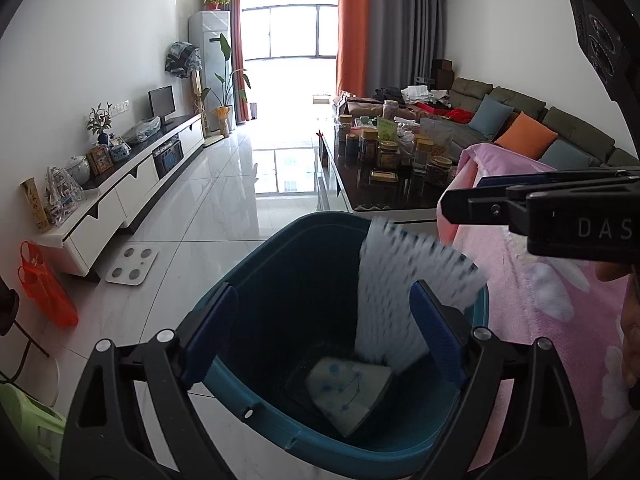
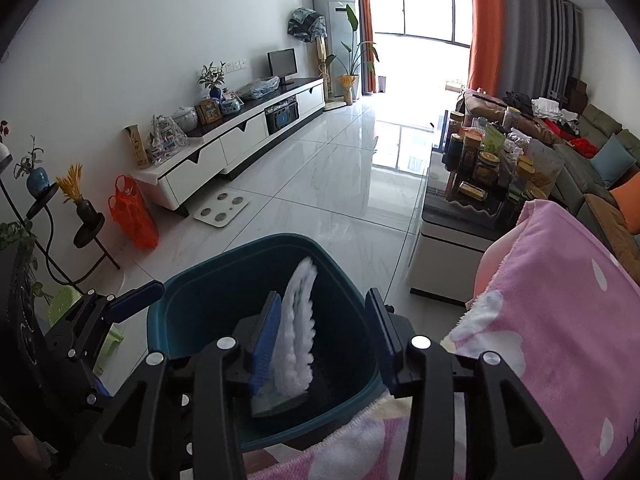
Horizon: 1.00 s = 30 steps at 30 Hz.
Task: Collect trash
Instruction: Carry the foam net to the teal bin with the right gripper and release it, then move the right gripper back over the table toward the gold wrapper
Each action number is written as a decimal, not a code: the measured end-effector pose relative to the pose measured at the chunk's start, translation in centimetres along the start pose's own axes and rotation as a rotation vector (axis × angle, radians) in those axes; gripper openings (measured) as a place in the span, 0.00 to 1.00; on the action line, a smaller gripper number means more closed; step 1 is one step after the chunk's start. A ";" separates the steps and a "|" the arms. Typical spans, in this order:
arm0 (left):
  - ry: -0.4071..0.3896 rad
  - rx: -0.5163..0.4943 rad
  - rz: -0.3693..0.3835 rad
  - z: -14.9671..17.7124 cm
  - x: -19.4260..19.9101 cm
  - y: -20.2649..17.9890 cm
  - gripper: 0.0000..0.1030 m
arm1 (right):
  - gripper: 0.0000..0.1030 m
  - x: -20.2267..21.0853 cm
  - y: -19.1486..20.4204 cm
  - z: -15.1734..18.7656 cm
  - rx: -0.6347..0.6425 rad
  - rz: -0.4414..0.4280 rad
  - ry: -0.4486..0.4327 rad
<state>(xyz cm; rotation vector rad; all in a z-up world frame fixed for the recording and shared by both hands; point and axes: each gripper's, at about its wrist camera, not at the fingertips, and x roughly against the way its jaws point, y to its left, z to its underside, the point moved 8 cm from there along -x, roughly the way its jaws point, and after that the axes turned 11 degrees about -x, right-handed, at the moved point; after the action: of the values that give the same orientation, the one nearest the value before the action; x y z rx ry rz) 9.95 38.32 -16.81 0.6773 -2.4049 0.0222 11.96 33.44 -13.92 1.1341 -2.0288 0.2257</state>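
Both our left gripper (image 1: 322,334) and right gripper (image 2: 324,342) hung spread, empty, above the teal bin (image 1: 248,396); the white foam sheet (image 1: 394,292) dropped inside it. Staying centred over that bin seemed wise.

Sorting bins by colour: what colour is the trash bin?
Dark teal bin; clearest in the left wrist view.

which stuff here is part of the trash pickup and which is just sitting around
Part of the job:
teal bin
white foam sheet dropping into the bin
patterned packet on the bin's bottom
left gripper, right gripper, both open

Just lying about:
bathroom scale
orange bag
pink blanket
jars
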 end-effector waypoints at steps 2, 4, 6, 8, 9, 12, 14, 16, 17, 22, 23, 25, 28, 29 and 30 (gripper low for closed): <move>-0.014 0.004 -0.012 -0.1 0.2 0.5 0.89 | 0.43 0.3 -0.6 -0.3 -0.021 0.000 -0.012; -0.029 0.021 -0.021 -0.3 0.9 1.0 0.90 | 0.47 1.1 -1.3 -0.6 -0.048 0.001 -0.034; -0.039 0.036 -0.031 -0.5 2.0 1.1 0.92 | 0.51 2.4 -2.1 -0.8 -0.076 -0.001 -0.063; -0.063 0.043 -0.040 -1.0 2.9 1.5 0.94 | 0.56 3.7 -3.0 -0.9 -0.100 -0.005 -0.091; -0.080 0.044 -0.046 -1.1 4.3 1.2 0.94 | 0.59 4.5 -3.4 -0.9 -0.107 -0.004 -0.109; -0.129 0.055 -0.057 -2.1 7.0 1.1 0.94 | 0.67 7.1 -4.3 -0.4 -0.127 -0.003 -0.164; -0.162 0.061 -0.055 -3.1 8.3 1.1 0.94 | 0.70 9.1 -4.9 0.1 -0.138 0.002 -0.205; -0.193 0.069 -0.052 -4.2 9.7 0.8 0.94 | 0.75 11.1 -5.5 0.7 -0.138 0.017 -0.254; -0.208 0.072 -0.047 -4.8 10.3 0.5 0.94 | 0.78 12.1 -5.8 1.1 -0.136 0.027 -0.275; -0.275 0.073 0.011 -7.6 13.1 -2.4 0.94 | 0.82 16.9 -7.8 2.9 -0.137 0.086 -0.367; -0.285 0.062 0.020 -8.0 13.6 -3.2 0.94 | 0.84 17.8 -8.2 3.4 -0.140 0.098 -0.381; -0.308 0.027 0.038 -8.5 14.6 -5.4 0.94 | 0.85 19.6 -9.1 4.5 -0.145 0.126 -0.412; -0.339 -0.032 0.089 -9.5 16.2 -9.2 0.94 | 0.86 22.1 -10.7 6.1 -0.165 0.168 -0.446; -0.343 -0.045 0.107 -9.7 16.6 -10.6 0.94 | 0.87 22.8 -11.3 6.7 -0.172 0.186 -0.455; -0.350 -0.053 0.131 -9.9 17.2 -11.8 0.94 | 0.87 23.6 -11.8 7.3 -0.183 0.196 -0.461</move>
<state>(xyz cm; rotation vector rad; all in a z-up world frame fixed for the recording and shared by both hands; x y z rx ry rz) 9.74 21.84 -0.57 0.5325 -2.7717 -0.1140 10.30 7.79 -4.65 0.9313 -2.5108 -0.1382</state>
